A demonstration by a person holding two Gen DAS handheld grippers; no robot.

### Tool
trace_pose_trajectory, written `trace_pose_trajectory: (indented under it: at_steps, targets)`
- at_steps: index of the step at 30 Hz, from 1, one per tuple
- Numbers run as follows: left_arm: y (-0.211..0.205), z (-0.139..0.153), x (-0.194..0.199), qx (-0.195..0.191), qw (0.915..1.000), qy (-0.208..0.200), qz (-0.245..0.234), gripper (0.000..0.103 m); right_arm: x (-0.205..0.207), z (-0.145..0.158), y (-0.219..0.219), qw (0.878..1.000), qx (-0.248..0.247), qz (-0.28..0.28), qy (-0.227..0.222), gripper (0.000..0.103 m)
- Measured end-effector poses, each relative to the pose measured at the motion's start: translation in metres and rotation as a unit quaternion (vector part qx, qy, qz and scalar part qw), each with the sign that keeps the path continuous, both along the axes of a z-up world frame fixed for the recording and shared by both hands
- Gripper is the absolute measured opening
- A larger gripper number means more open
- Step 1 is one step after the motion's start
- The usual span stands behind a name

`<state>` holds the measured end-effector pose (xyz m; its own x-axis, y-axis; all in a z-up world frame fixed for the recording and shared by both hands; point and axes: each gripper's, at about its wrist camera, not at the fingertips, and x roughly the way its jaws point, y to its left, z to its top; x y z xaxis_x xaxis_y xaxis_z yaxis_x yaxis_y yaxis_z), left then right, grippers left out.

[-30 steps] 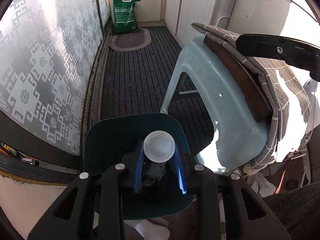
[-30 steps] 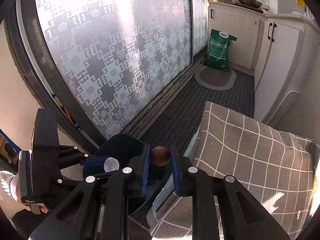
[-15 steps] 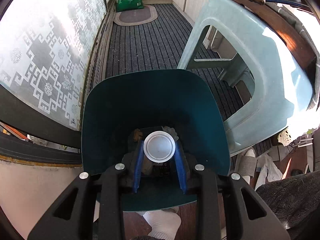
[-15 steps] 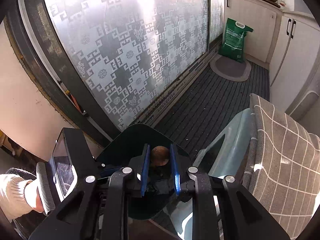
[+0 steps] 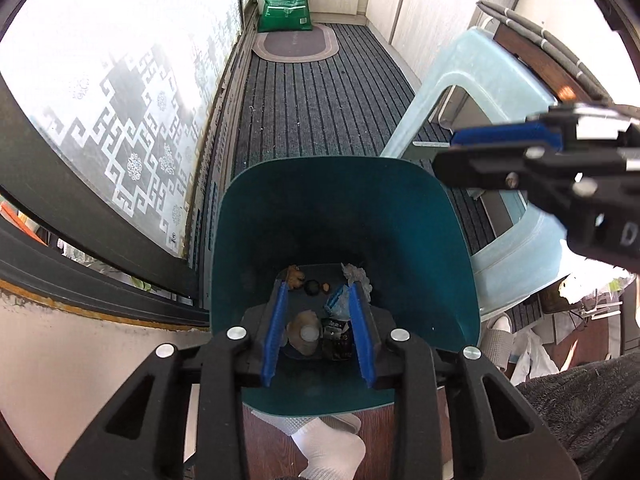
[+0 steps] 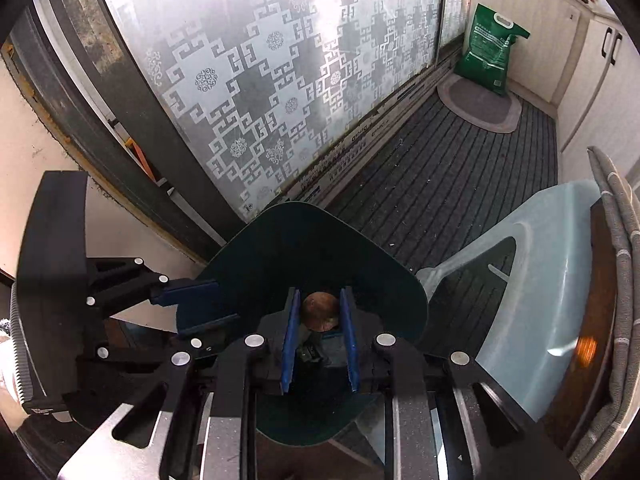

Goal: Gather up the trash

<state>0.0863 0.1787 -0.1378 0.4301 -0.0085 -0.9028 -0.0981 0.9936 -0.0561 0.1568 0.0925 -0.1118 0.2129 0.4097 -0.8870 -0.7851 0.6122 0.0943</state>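
The left gripper (image 5: 318, 312) now hangs over the mouth of the teal bin (image 5: 452, 240) with its jaws apart and nothing between them. Half a second ago the same jaws were clamped on a white-capped cup; that cup (image 5: 306, 333) now lies on the bin floor directly below the gap between the jaws, among the other trash: a crumpled grey wad (image 5: 357, 276), a blue wrapper (image 5: 334, 304), a brown scrap (image 5: 295, 273) and a small dark ball (image 5: 311, 287). The release is therefore complete, and the left side's item counts as collected. The right gripper (image 6: 319, 320) is a different case: its jaws are closed on a brown round object (image 6: 320, 312), as in both earlier right wrist views. Over the last second this gripper has come from beside the checked cushion (image 6: 624, 280) on the pale blue plastic stool (image 6: 540, 300) to a position above the bin opening, where the object appears to sit inside the rim line. In the left wrist view the right gripper enters from the right, above and near the bin's far rim. As a judgement, the step in hand is the second drop: the right jaws need only part over the opening for the object to fall in with the rest.
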Motion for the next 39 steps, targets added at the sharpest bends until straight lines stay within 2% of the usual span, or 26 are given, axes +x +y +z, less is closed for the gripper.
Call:
trace_pose_trajectory:
  at_steps: [4,15,23,24,25,27,32,36,39]
  targets:
    - [0.008,0.020,-0.004,0.013,0.9993,-0.033,0.008,0.030,-0.004,-0.021,0.008,1.000,-0.024,0.002,0.008,0.020]
    - [0.020,0.077,-0.014,-0.003,0.9936,-0.107,0.035,0.028,-0.010,-0.068,0.009,0.997,-0.071,0.001,0.036,0.020]
    - [0.018,0.099,-0.017,-0.005,0.9902,-0.135,0.035,0.028,-0.021,-0.102,0.007,0.992,-0.110,0.016,0.056,0.021]
    - [0.018,0.101,-0.017,-0.006,0.9898,-0.137,0.036,0.028,-0.021,-0.104,0.007,0.992,-0.113,0.015,0.059,0.025]
    - [0.017,0.104,-0.017,-0.007,0.9895,-0.140,0.035,0.028,-0.021,-0.104,0.005,0.992,-0.113,0.012,0.058,0.031]
    - [0.017,0.110,-0.019,-0.007,0.9884,-0.148,0.034,0.028,-0.020,-0.101,0.004,0.992,-0.110,0.009,0.056,0.033]
    - [0.015,0.128,-0.023,-0.009,0.9855,-0.166,0.036,0.028,-0.028,-0.090,0.004,0.995,-0.092,0.018,0.041,0.033]
    - [0.011,0.142,-0.028,-0.009,0.9828,-0.181,0.034,0.028,-0.034,-0.069,0.000,0.997,-0.068,0.019,0.025,0.032]
    - [0.006,0.151,-0.032,-0.009,0.9818,-0.187,0.032,0.028,-0.038,-0.050,-0.007,0.999,-0.046,0.016,0.008,0.027]
